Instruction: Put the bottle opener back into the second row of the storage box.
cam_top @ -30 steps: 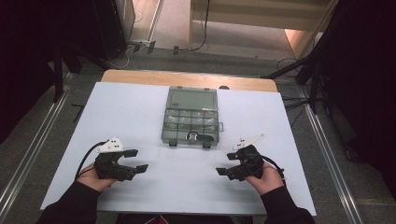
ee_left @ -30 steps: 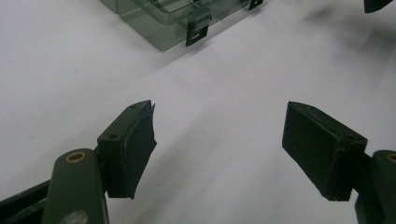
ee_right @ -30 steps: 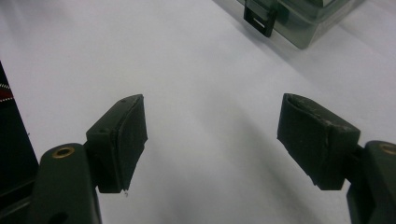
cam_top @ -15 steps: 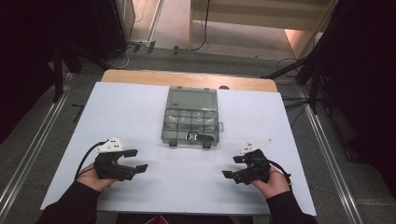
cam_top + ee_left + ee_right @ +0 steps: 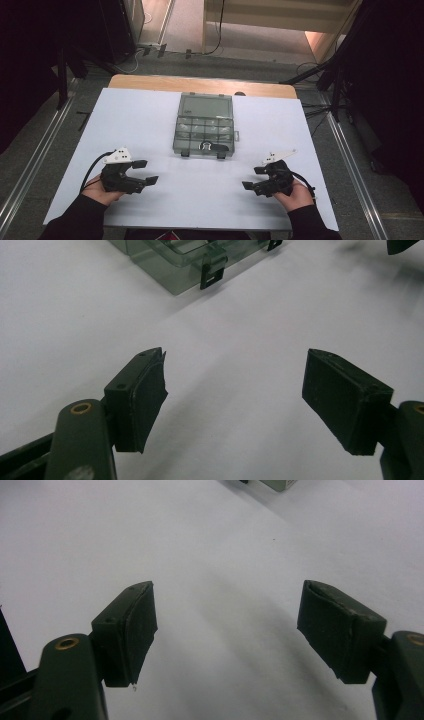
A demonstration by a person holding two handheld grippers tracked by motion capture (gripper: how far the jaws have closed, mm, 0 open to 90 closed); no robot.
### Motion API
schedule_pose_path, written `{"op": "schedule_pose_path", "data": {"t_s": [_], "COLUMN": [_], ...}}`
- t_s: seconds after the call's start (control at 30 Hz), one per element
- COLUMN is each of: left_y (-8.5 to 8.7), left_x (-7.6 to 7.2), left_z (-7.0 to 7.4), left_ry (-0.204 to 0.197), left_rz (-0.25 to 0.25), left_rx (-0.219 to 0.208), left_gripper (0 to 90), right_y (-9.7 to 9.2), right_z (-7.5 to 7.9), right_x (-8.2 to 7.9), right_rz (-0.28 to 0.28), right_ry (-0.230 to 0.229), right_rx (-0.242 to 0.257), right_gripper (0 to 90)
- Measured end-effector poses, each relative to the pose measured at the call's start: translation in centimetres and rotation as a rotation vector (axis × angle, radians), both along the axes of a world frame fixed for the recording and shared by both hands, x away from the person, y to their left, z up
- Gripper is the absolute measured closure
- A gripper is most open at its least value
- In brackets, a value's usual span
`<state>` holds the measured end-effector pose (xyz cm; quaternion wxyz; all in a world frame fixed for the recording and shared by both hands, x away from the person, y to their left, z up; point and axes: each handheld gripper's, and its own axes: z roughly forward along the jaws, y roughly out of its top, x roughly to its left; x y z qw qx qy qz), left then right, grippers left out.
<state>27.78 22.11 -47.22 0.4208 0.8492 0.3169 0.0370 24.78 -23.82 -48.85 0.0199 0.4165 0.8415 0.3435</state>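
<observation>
Clear compartment organiser box [image 5: 204, 125], lid shut, two front latches: mid-worktop [image 5: 150, 115], toward the far edge; left tongs [image 5: 146, 171] gaping, empty, near-left; right tongs [image 5: 252, 177] likewise gaping, empty, near-right; probable next step the latches, best approached squarely, one tong steadying the box.

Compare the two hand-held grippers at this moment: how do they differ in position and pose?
The left gripper sits at the table's near-left, jaws pointing right toward the middle; the right gripper sits near-right, jaws pointing left. The left gripper's view catches the clear compartment box's latched front edge; the right gripper's view catches just a corner of it. Both are open, empty, and short of the box.
</observation>
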Motion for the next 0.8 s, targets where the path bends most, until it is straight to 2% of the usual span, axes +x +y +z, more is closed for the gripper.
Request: {"op": "schedule_pose_path", "data": {"t_s": [0.8], "left_y": [-0.02], "left_x": [-0.04], "left_z": [0.00], "left_ry": [-0.002], "left_rz": [0.000], "left_rx": [-0.001], "left_gripper": [25.2], "right_y": [0.07], "right_z": [-0.15], "right_x": [-0.06], "right_rz": [0.011], "right_ry": [0.008], "right_rx": [-0.008], "right_gripper": [25.1]}}
